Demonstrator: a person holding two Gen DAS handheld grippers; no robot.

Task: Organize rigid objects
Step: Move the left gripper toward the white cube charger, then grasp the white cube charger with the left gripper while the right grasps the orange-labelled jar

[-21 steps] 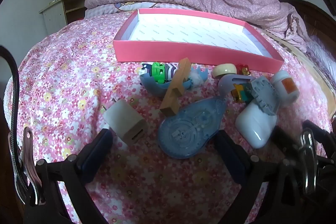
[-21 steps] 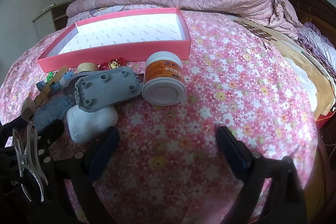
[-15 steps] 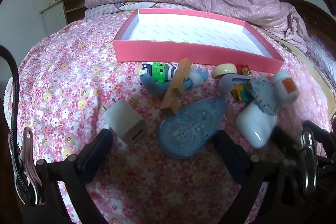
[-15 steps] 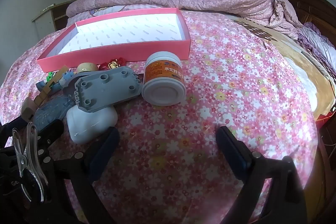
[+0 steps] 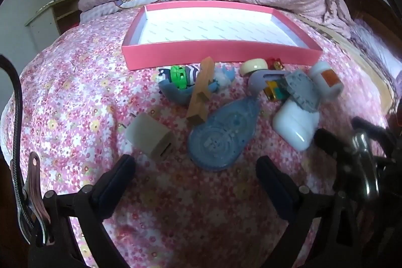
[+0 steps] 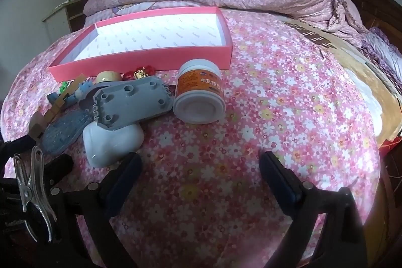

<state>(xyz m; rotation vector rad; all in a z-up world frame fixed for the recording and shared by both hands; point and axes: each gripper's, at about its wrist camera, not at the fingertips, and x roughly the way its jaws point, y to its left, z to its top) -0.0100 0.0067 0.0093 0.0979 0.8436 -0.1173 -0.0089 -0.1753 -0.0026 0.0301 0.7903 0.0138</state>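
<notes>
Clutter of small hard things lies on the flowered bedspread [image 6: 289, 97], just in front of a shallow pink cardboard tray [image 5: 221, 54] with a white printed lining. Nearest the left gripper [image 5: 194, 173] sit a cream plug cube [image 5: 150, 138] and a flat, teardrop-shaped blue tape dispenser [image 5: 223, 135]; a wooden block [image 5: 201, 92] leans across a blue toy [image 5: 176, 89]. A ridged grey plastic piece [image 6: 130, 102] rests on a glossy white case [image 6: 110, 142], beside a round white jar [image 6: 199, 94] lying on its side. The right gripper [image 6: 201, 167] and the left both gape wide, holding nothing.
</notes>
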